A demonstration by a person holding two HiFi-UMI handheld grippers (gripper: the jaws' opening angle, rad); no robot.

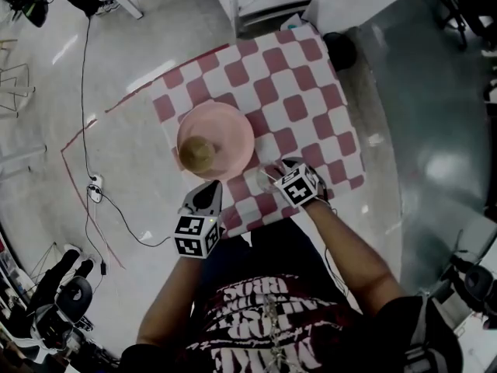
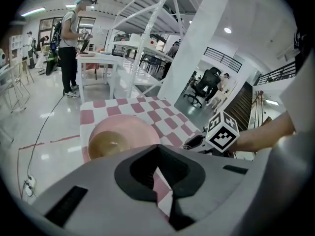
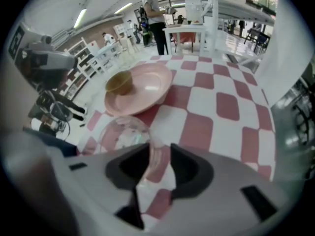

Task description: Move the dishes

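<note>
- The clear glass bowl (image 3: 120,134) stands by the near edge of the red-and-white checked tabletop (image 1: 311,92). It is just right of the round pink plate (image 1: 229,127), which lies toward the near-left corner and carries a small amber bowl (image 1: 198,154).
- The step in hand, as I judge it, is taking the clear glass bowl by its rim so it can be moved. The pink plate and amber bowl look yet to be dealt with.
- The next move calls for a firm pinch and a level lift that stays clear of the plate's rim (thin, slick glass held at one side will want to tip).
- The right gripper (image 3: 157,157) has its jaws drawn in to a narrow gap. The glass bowl's near rim sits between them, seemingly pinched.
- The left gripper (image 2: 160,176) hangs over the near edge, just short of the plate. Its jaws are almost together, with only cloth showing through the slit, and they hold nothing.
</note>
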